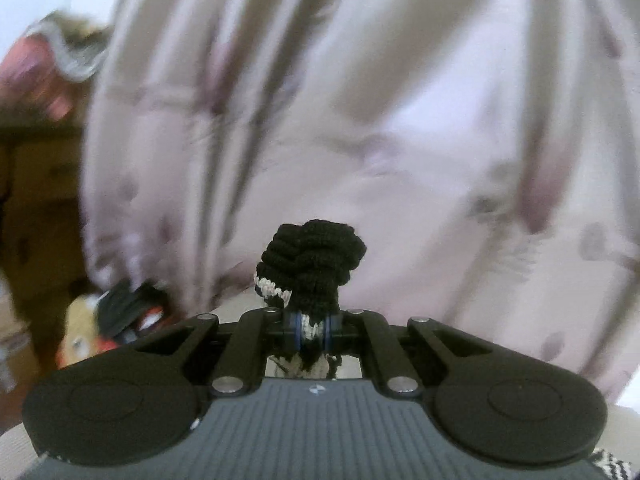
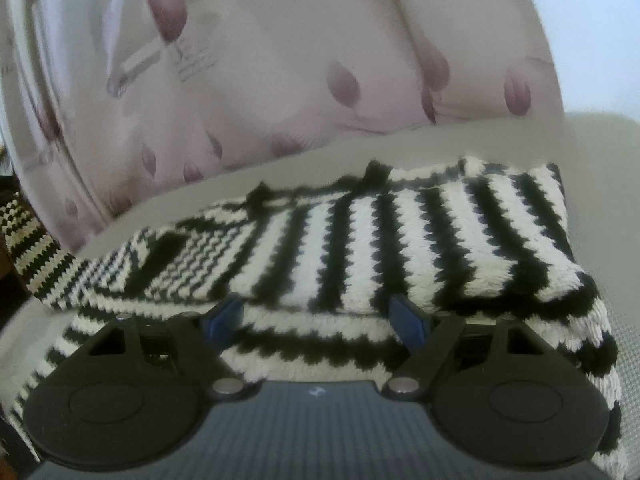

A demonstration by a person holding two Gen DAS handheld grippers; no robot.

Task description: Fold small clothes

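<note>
Both tongs are in my hands. With my left tongs (image 1: 307, 330) I hold a bunched piece of black knit (image 1: 312, 258) that has a small white edge; the two blue pads press it from both sides, almost together, and the bunch stands up above them. A little more of the same knit hangs below the pads. Behind it I see a pale pink curtain (image 1: 360, 100) with darker petal shapes, very blurred. At the far left there is a brown piece of furniture (image 1: 36, 184) and some colourful things (image 1: 104, 332) low down, but they are too blurred for me to name.

My right tongs (image 2: 320, 318) stand wide and hold nothing. The blue pads (image 2: 410, 320) are well apart, just above the near edge of the black and white striped sweater (image 2: 400, 240). This sweater lies on a light surface (image 2: 600, 152); its near part looks folded, one layer on another. One sleeve (image 2: 36, 252) stretches out to the left and goes over the edge of the surface. The same pink curtain (image 2: 240, 80) hangs behind the sweater.
</note>
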